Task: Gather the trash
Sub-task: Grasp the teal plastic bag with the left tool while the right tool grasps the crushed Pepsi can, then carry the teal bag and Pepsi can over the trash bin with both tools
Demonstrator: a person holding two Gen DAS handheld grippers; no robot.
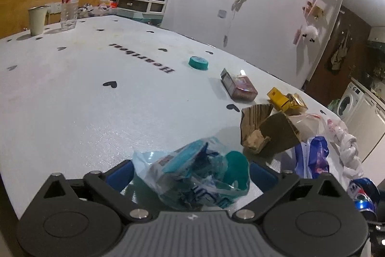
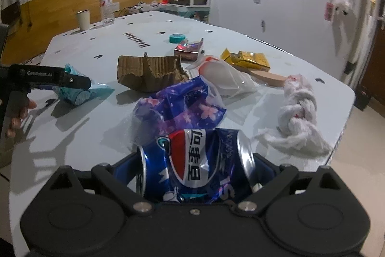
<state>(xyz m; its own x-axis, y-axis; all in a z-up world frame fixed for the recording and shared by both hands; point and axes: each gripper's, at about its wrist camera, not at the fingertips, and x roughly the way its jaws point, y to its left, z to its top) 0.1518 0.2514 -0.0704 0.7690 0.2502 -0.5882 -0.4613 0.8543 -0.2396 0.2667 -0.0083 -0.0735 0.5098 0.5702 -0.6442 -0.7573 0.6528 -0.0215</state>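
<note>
A crumpled clear-and-teal plastic wrapper (image 1: pixel 192 175) lies on the white table (image 1: pixel 84 112) between the blue fingers (image 1: pixel 122 172) of my left gripper (image 1: pixel 192 168), which stands wide open around it; I see no pad pressing on it. From the right wrist view the left gripper (image 2: pixel 79 83) reaches over that wrapper (image 2: pixel 77 93). A crushed blue cola can (image 2: pixel 197 165) lies sideways between the fingers of my right gripper (image 2: pixel 195 158), one end against each pad. The can (image 1: pixel 362 192) also shows at the right edge of the left wrist view.
Beyond the can lie a purple flowered bag (image 2: pixel 182 105), torn cardboard (image 2: pixel 149 74), a clear white bag (image 2: pixel 223 76), a twisted white cloth (image 2: pixel 298 107), yellow boxes (image 2: pixel 247 59), a red box (image 2: pixel 187 49) and a teal lid (image 2: pixel 176 37). A bottle (image 2: pixel 106 6) and cup (image 2: pixel 83 19) stand far back.
</note>
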